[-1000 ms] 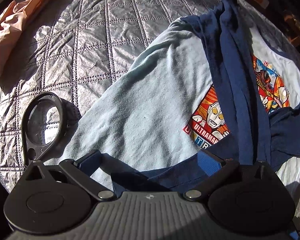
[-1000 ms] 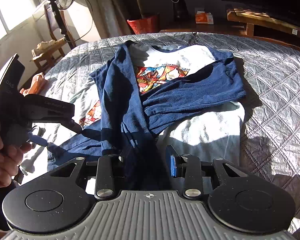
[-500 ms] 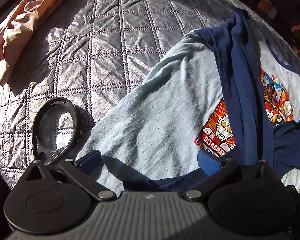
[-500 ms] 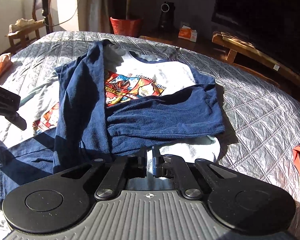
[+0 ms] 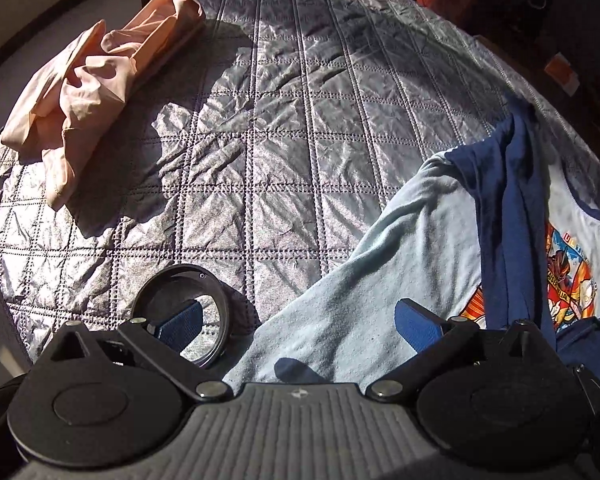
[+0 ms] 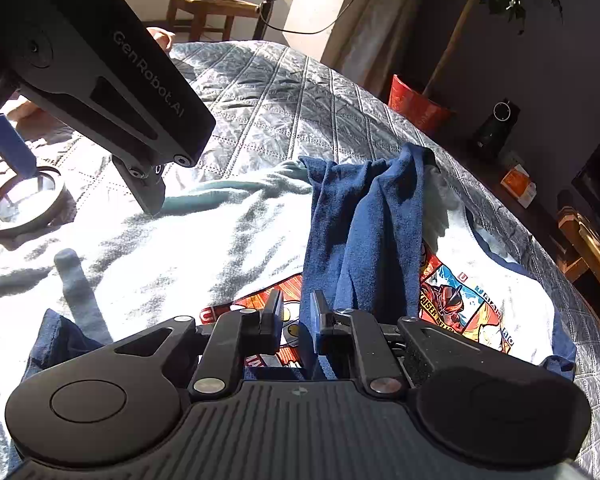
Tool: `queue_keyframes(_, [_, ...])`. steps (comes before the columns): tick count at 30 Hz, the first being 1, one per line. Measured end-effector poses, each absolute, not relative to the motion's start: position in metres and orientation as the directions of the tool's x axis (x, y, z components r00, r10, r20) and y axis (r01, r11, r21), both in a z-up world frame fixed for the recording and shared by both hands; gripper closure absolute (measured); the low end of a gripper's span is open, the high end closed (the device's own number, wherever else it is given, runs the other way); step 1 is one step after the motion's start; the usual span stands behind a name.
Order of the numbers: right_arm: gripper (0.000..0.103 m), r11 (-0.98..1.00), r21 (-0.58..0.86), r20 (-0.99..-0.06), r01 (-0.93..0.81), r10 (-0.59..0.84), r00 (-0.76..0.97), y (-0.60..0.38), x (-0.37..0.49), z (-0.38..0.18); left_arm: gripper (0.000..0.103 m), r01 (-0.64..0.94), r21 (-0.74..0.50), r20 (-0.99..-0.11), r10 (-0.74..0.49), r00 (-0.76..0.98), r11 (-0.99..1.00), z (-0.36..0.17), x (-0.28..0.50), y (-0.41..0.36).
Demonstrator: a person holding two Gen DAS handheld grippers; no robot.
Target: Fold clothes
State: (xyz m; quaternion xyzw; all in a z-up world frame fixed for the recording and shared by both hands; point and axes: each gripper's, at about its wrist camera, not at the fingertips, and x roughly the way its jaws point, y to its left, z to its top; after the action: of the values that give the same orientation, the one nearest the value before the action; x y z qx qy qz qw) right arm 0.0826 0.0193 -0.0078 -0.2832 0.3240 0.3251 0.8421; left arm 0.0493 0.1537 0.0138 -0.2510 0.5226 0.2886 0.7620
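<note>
A light blue T-shirt (image 5: 380, 264) with navy sleeves and a cartoon print (image 6: 460, 296) lies on the quilted bed. Its navy sleeve (image 6: 364, 232) rises in a bunched ridge over the print and runs down between the fingers of my right gripper (image 6: 296, 316), which is shut on it. In the left wrist view the same sleeve (image 5: 508, 220) crosses the shirt as a dark band. My left gripper (image 5: 298, 324) hangs open above the shirt's plain left side, holding nothing. From the right wrist view, the left gripper (image 6: 86, 186) hovers at upper left.
A crumpled pink garment (image 5: 92, 80) lies at the far left of the silver quilt (image 5: 280, 140). A black ring with a glass lens (image 5: 184, 320) rests by the shirt's edge. Beyond the bed stand a red pot (image 6: 416, 108), a wooden chair (image 6: 208, 4) and a wooden bench (image 6: 592, 248).
My right gripper shut on the navy sleeve and carried it left across the shirt, towards the left gripper. The left gripper stayed open and drew back, showing more quilt.
</note>
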Motion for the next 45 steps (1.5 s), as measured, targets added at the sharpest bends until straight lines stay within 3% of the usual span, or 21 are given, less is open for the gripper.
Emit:
queue_keyframes(6, [0.075,0.657,-0.278,-0.738,-0.701,0.322,0.593,0.027,0.098,-0.012,0.001,-0.710,-0.093,-0.944,0.164,0.286,0.698,0.014,0.046,0.161])
queue_keyframes(7, [0.085,0.662,-0.265,-0.742,-0.701,0.325,0.587,0.027,0.099,-0.013,0.001,-0.707,-0.096,-0.945,0.160,0.287,0.701,0.014,0.046,0.161])
queue_keyframes(8, [0.102,0.667,-0.253,-0.745,-0.701,0.328,0.580,0.027,0.100,-0.013,0.001,-0.704,-0.098,-0.945,0.156,0.287,0.703,0.013,0.046,0.161])
queue_keyframes(18, [0.102,0.744,0.343,-0.631,-0.574,0.635,0.446,-0.033,0.140,0.015,0.001,-0.712,-0.101,-0.944,0.159,0.288,0.695,0.015,0.044,0.164])
queue_keyframes(24, [0.088,0.624,0.659,-0.474,-0.419,0.778,0.413,-0.069,0.163,0.031,0.001,-0.709,-0.100,-0.947,0.153,0.284,0.698,0.014,0.045,0.164])
queue_keyframes(26, [0.073,0.679,0.573,-0.550,-0.459,0.734,0.400,-0.072,0.138,0.029,0.001,-0.710,-0.099,-0.946,0.156,0.285,0.697,0.014,0.044,0.165])
queue_keyframes(35, [0.071,0.775,0.119,-0.812,-0.621,0.436,0.389,-0.087,0.024,0.017,0.001,-0.695,-0.107,-0.951,0.131,0.280,0.711,0.009,0.045,0.158])
queue_keyframes(40, [0.071,0.713,-0.141,-0.880,-0.687,0.227,0.416,-0.096,-0.040,0.010,0.001,-0.674,-0.100,-0.956,0.117,0.268,0.732,0.004,0.046,0.148])
queue_keyframes(41, [0.065,0.691,-0.191,-0.887,-0.697,0.184,0.425,-0.097,-0.052,0.009,0.001,-0.670,-0.099,-0.958,0.113,0.265,0.736,0.002,0.047,0.145])
queue_keyframes(45, [0.064,0.739,-0.206,-0.876,-0.641,0.153,0.457,-0.107,-0.052,0.009,0.001,-0.661,-0.096,-0.958,0.112,0.265,0.745,0.001,0.048,0.140])
